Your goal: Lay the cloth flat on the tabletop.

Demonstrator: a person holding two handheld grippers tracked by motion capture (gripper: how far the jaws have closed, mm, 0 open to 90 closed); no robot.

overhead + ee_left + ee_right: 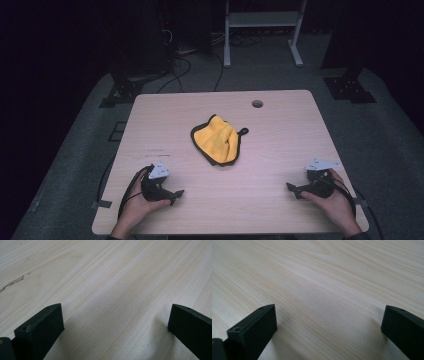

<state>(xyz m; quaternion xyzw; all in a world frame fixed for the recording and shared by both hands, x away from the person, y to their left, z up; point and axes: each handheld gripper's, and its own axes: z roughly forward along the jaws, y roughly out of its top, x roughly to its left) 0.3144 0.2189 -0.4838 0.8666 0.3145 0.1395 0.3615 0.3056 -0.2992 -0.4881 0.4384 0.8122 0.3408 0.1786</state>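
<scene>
- Cloth (pixel 218 139), yellow with dark edge, lies crumpled near the middle of the bench (pixel 280 150).
- Left tool (pixel 176 194) rests low at the near left, jaws apart, holding nothing.
- Right tool (pixel 291 188) rests at the near right, jaws apart too, well apart from the cloth.

we lose both forearms at the bottom edge of the high view, and the room beyond the worktop (pixel 280 150) sinks into darkness. the yellow cloth (pixel 217 140) is crumpled, its underside hidden from us.
</scene>
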